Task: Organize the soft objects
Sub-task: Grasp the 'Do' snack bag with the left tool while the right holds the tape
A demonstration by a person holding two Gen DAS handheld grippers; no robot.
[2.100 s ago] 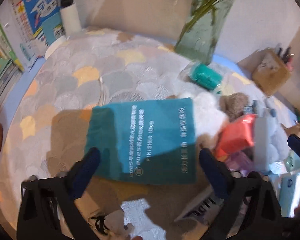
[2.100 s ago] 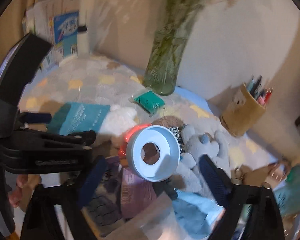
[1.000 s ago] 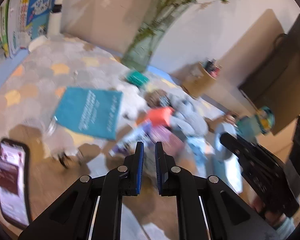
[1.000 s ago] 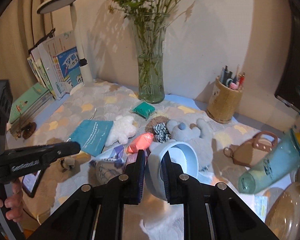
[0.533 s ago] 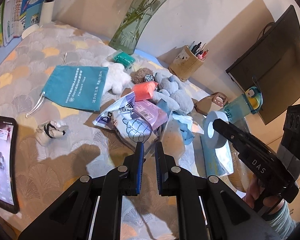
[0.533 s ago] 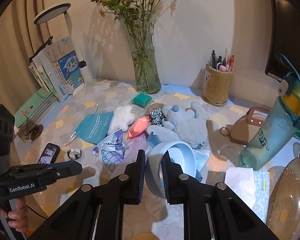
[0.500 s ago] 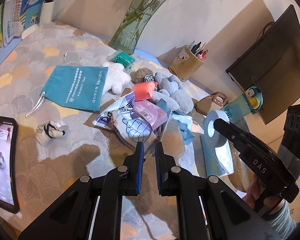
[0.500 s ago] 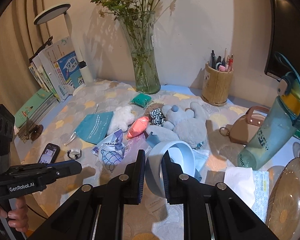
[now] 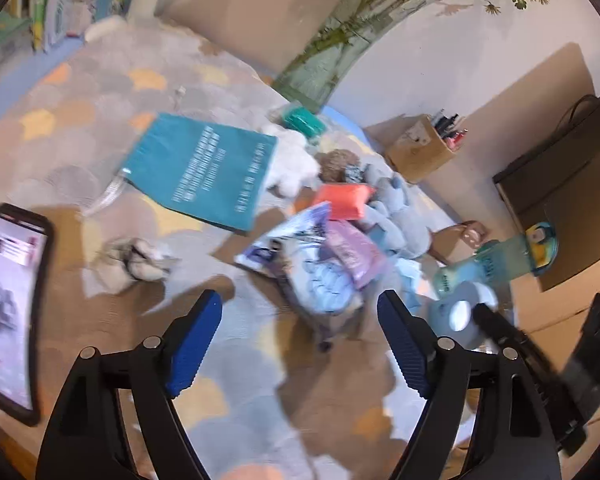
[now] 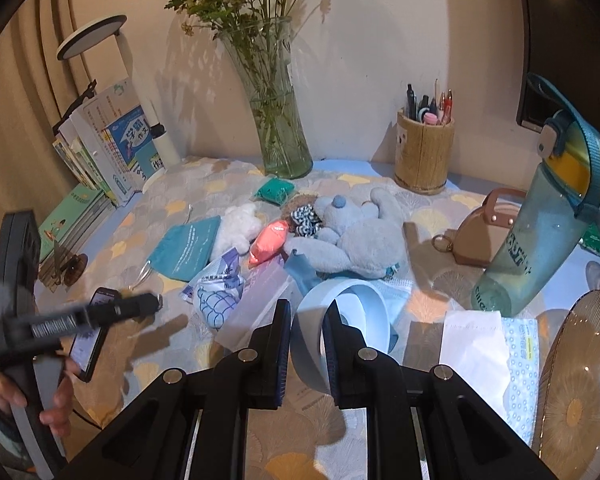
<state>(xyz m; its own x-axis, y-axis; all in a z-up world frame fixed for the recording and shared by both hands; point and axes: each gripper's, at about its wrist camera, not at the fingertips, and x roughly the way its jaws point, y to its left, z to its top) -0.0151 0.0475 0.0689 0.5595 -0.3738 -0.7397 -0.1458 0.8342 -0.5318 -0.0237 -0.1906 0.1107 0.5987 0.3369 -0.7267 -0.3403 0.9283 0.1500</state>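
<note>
Clutter crowds the tabletop's middle — a grey plush rabbit (image 10: 360, 236), white plush toy (image 10: 238, 228), teal drawstring bag (image 10: 186, 246) and printed packets (image 10: 216, 284) lie touching in one heap. The right gripper (image 10: 306, 344) pinches a pale blue tape roll (image 10: 350, 320) just in front of the heap. The left gripper (image 9: 300, 340), jaws opening with nothing between them, hovers over bare patterned cloth (image 9: 260, 360) — a phone (image 9: 8, 304) at the near left edge, a glass vase (image 10: 278, 120), pen holder (image 10: 424, 156) and water bottle (image 10: 540, 232) hemming the far and right sides.
</note>
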